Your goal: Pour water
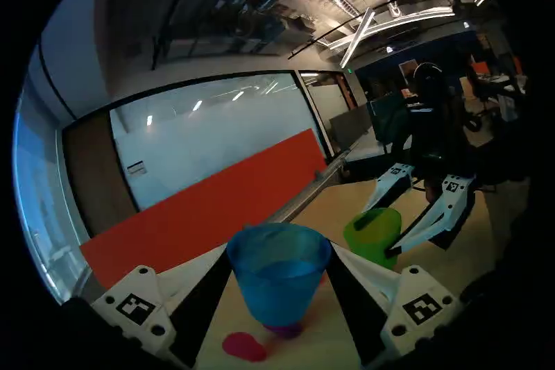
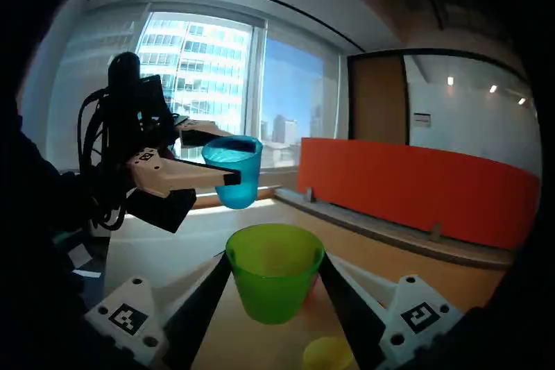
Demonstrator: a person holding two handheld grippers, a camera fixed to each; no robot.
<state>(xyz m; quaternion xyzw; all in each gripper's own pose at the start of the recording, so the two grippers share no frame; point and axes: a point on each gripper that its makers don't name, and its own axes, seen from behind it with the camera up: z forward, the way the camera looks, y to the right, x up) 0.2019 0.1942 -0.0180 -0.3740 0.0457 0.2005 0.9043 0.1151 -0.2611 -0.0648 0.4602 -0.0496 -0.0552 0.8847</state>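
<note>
Tipping now risks a worktop (image 2: 388, 259) spill: left gripper (image 1: 279, 248) clamps blue cup (image 1: 277, 290) apart from green cup (image 2: 274, 283) clamped by right gripper (image 2: 274, 259).

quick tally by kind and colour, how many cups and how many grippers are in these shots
translucent blue plastic cup: 1
translucent green plastic cup: 1
two-finger grippers: 2 (left gripper shut on the blue one, right gripper shut on the green one)
total: 4
</note>
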